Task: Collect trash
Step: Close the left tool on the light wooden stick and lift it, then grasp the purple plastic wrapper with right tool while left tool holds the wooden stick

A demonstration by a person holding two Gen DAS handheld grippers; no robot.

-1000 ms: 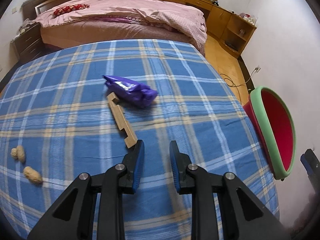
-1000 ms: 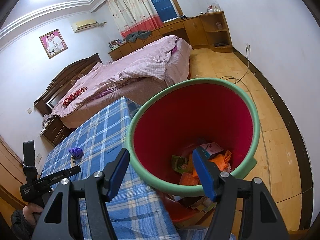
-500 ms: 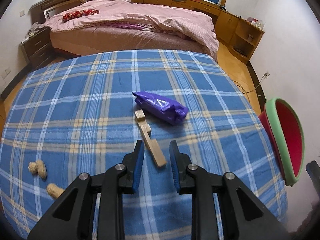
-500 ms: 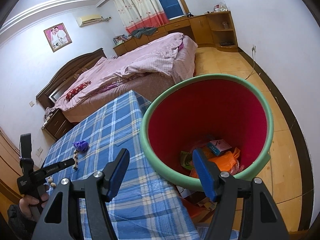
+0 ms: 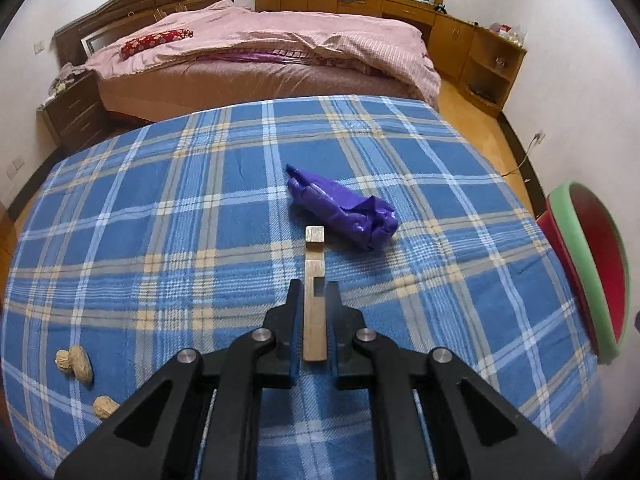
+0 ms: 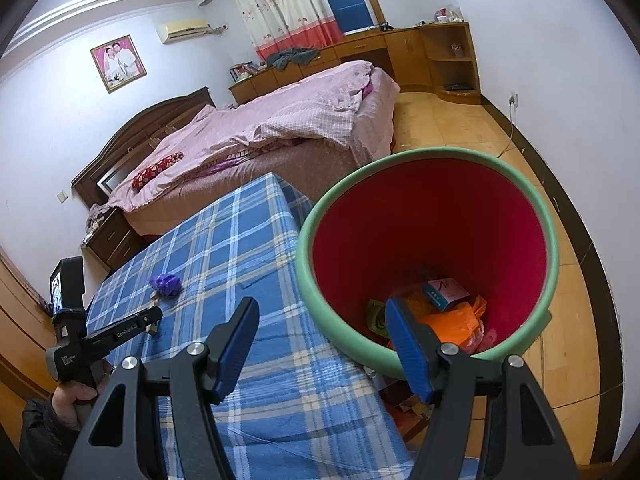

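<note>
A notched wooden strip (image 5: pixel 314 280) lies on the blue plaid tablecloth (image 5: pixel 160 240). My left gripper (image 5: pixel 314 294) has its fingers closed in on both sides of the strip's near half. A crumpled purple wrapper (image 5: pixel 344 212) lies just beyond the strip; it also shows in the right wrist view (image 6: pixel 165 284). Several peanuts (image 5: pixel 76 364) lie at the near left. My right gripper (image 6: pixel 322 324) is open and empty, hovering at the near rim of the red bin with a green rim (image 6: pixel 436 220), which holds several pieces of trash (image 6: pixel 448 312).
The bin (image 5: pixel 588 264) stands off the table's right edge. A bed with a pink quilt (image 5: pixel 280 48) is beyond the table. Wooden cabinets (image 5: pixel 460 40) line the far wall. The left gripper (image 6: pixel 120 334) and the hand holding it show in the right wrist view.
My left gripper moved forward over the wooden strip and closed its fingers around it. The right gripper drifted slightly, staying open over the bin.
</note>
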